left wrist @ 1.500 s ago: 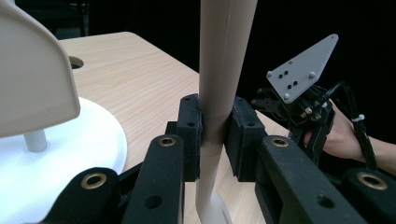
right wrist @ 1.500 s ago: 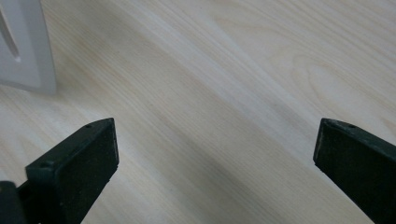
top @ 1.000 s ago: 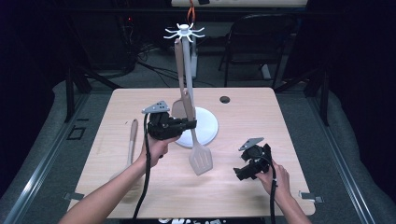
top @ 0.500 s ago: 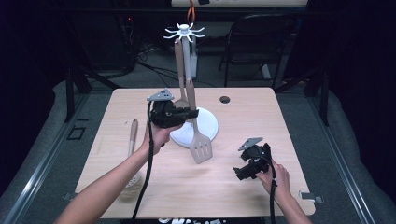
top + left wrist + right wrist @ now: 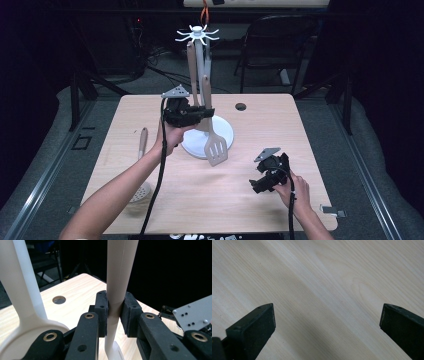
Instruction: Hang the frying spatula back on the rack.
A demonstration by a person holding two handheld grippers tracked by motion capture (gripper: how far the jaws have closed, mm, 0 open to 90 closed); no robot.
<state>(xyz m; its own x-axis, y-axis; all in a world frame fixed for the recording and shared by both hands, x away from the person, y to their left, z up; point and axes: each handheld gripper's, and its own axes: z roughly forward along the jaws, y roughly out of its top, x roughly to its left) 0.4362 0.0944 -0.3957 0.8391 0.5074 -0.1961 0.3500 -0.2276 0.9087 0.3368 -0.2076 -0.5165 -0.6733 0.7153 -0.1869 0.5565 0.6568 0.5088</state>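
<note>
A white utensil stand (image 5: 199,60) with a round base (image 5: 222,131) rises at the back middle of the table. My left gripper (image 5: 206,112) is shut on the handle of a slotted spatula (image 5: 216,146), held upright beside the stand's pole. In the left gripper view the pale handle (image 5: 118,277) is pinched between both pads, and the stand's pole (image 5: 23,282) rises at the left. Another utensil (image 5: 192,70) hangs from the stand's top hooks. My right gripper (image 5: 256,181) rests low at the front right, open, its pads (image 5: 258,320) wide apart over bare wood.
A wooden spoon (image 5: 142,145) lies at the left of the table, its pale bowl near the front edge by my left forearm. A small round hole (image 5: 240,106) sits in the tabletop behind the stand. A dark chair (image 5: 270,45) stands beyond the table.
My left gripper has lifted the spatula up and toward the back, closer to the stand's pole. The right gripper has stayed in place.
</note>
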